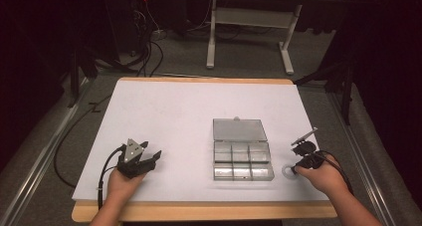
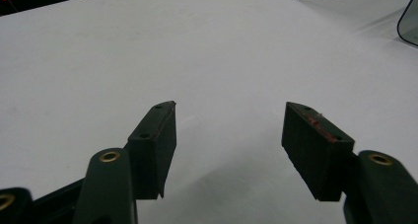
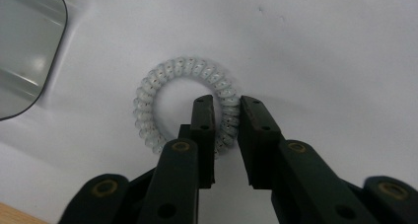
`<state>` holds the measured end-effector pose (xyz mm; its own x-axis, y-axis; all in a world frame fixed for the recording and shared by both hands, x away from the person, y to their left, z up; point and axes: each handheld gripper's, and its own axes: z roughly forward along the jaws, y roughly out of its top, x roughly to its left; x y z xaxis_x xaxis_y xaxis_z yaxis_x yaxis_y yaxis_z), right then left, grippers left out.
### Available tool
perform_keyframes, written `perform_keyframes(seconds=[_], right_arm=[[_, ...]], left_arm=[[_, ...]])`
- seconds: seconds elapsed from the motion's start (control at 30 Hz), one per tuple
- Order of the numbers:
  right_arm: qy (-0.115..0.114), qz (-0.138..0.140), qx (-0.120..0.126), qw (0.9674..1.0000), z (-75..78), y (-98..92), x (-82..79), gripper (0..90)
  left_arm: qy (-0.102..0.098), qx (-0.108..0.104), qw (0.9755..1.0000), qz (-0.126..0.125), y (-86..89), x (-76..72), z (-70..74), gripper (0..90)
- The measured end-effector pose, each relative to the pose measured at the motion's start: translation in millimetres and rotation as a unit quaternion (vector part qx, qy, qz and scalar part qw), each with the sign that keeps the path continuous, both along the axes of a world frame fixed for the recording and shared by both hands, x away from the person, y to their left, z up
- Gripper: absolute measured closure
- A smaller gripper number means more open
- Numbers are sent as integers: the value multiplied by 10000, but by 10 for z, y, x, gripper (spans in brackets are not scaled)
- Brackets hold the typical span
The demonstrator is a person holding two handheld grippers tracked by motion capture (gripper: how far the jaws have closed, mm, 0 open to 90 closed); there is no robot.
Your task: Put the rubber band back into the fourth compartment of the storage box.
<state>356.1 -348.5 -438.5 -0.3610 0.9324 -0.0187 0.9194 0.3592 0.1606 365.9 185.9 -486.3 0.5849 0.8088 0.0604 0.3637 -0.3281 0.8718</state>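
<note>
White sheeting covers the surface (image 1: 164, 111), which stands in a dim room with a grey floor.

Coil hair tie (image 3: 185, 104): a clear spiral ring lying flat on the surface, near the right edge and toward the near side, just right of the compartment box (image 1: 242, 159).

Right tongs (image 3: 226, 108): positioned over the near-right part of the ring. One jaw stands inside the ring, the other outside it, so the coil passes between the two pads. The jaws are narrowly parted and the pads lie right at the coil; whether they press on it cannot be told. The rest of the ring extends to the far left of the jaws. In the high view the right tongs (image 1: 297, 164) point left toward the ring, held by the right hand (image 1: 318, 176).

Compartment box: clear plastic, lid folded back toward the far side, divided into small cells.

Left tongs (image 2: 229, 123): jaws wide apart, nothing between them, resting over bare surface at the near left, well apart from the box and the ring. The left hand (image 1: 122, 183) holds them.
</note>
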Motion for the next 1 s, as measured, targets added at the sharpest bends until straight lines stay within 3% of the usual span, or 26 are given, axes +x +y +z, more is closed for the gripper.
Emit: perform_keyframes(seconds=[0.2,0.47,1.0], right_arm=[[-57,16,16,10000,8,-9,-12,828],[-119,-68,286,9995,73,-49,-25,828],[-315,108,189,9993,498,28,-43,829]], left_arm=[[0,5,10000,6,0,0,0,386],[-33,29,10000,2,-3,-9,1,384],[-52,54,10000,-3,-10,-13,0,383]])
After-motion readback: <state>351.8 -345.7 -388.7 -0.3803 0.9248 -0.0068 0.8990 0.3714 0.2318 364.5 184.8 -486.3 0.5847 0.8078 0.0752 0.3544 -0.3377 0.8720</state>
